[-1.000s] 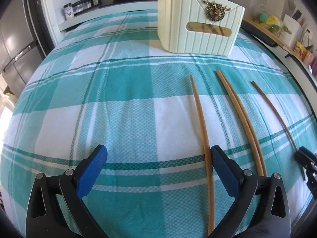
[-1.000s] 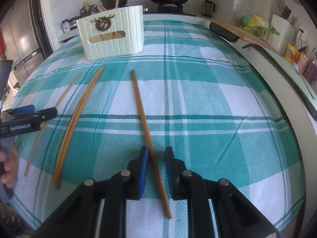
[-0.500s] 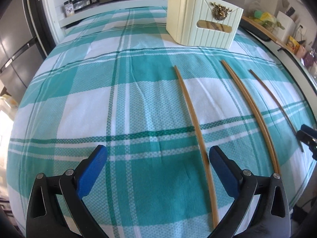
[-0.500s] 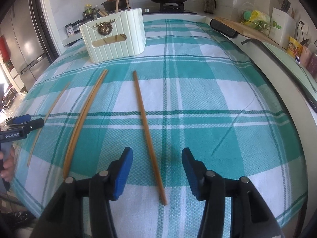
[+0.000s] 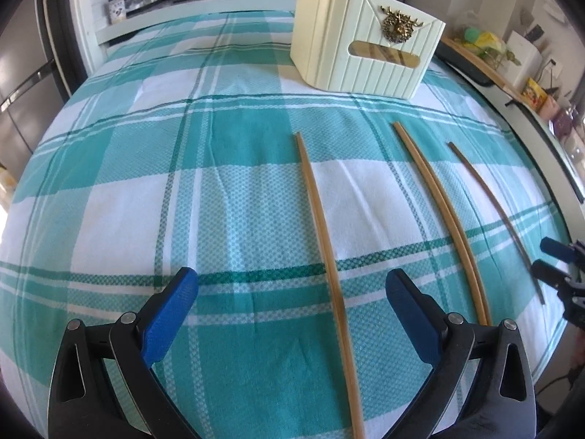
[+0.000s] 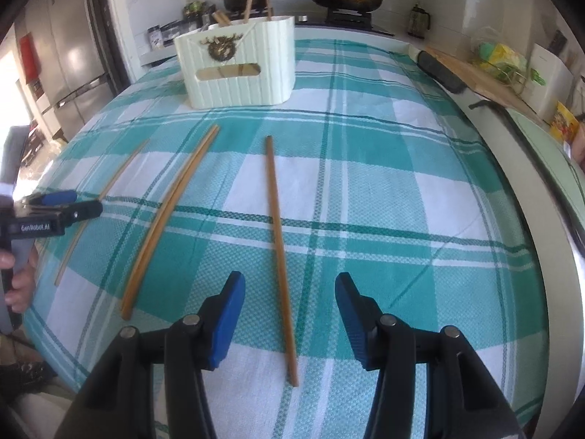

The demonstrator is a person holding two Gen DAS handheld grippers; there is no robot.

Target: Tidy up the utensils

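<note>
A cream ribbed holder (image 5: 365, 51) with a brass emblem stands at the far side of the table and has chopsticks sticking out of it. Several wooden chopsticks lie on the teal plaid cloth. My left gripper (image 5: 292, 285) is open, low over the cloth, with a single chopstick (image 5: 321, 226) lying between its fingers, nearer the right one. A pair of chopsticks (image 5: 438, 212) and a thin dark chopstick (image 5: 493, 212) lie further right. My right gripper (image 6: 289, 285) is open around the dark chopstick (image 6: 278, 241), pads apart from it. The pair (image 6: 172, 212) lies to its left.
The table's right edge (image 6: 530, 190) runs close by, with a counter of packets and a cutting board beyond. Pans sit on a stove (image 6: 343, 0) behind the holder. A fridge (image 6: 69, 66) stands at the left. A hand (image 6: 14, 285) holds the left gripper (image 6: 86, 202).
The right gripper's jaws, nearly shut around the dark chopstick a second ago, have spread wide; the chopstick stays on the cloth. The left gripper has shifted so its chopstick sits more between the fingers.
</note>
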